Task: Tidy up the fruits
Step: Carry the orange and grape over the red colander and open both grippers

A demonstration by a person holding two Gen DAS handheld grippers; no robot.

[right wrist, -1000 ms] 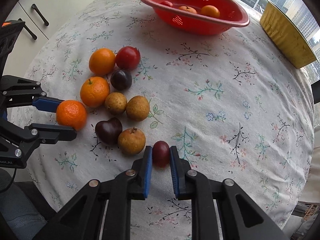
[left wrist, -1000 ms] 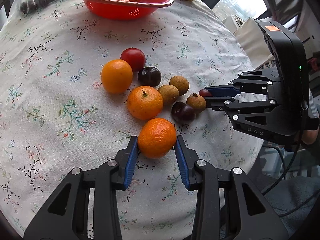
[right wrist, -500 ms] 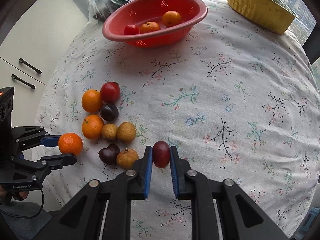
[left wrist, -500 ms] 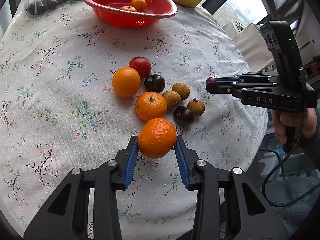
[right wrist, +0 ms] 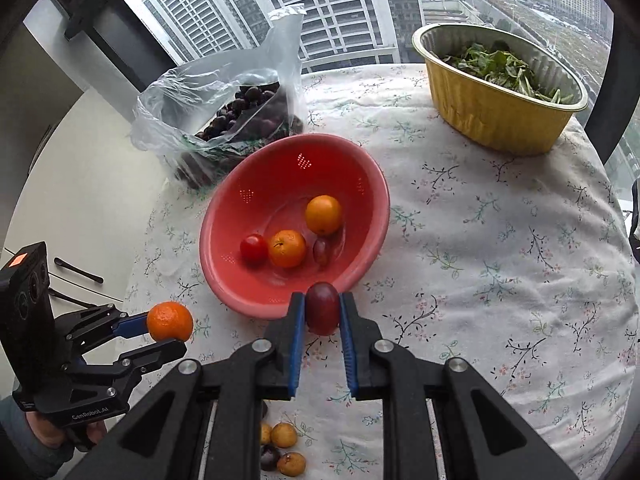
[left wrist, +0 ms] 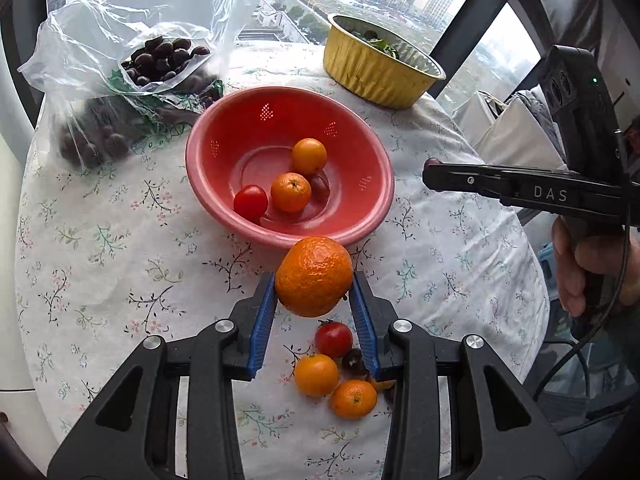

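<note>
my left gripper (left wrist: 314, 292): clamped on a mandarin (left wrist: 314, 276), held above the cloth (left wrist: 100, 240) just before the red bowl (left wrist: 360, 208). my right gripper (right wrist: 322, 316): pinching a grape (right wrist: 322, 308) at the bowl's near rim. bowl: two oranges, one tomato, one grape. loose fruit: on the cloth beneath my fingers.

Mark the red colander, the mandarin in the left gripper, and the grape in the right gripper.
red colander (right wrist: 368, 184): right wrist view, bare inner wall near the far rim.
mandarin (left wrist: 314, 276): left wrist view, middle of its peel.
grape (right wrist: 322, 309): right wrist view, middle of its skin.
</note>
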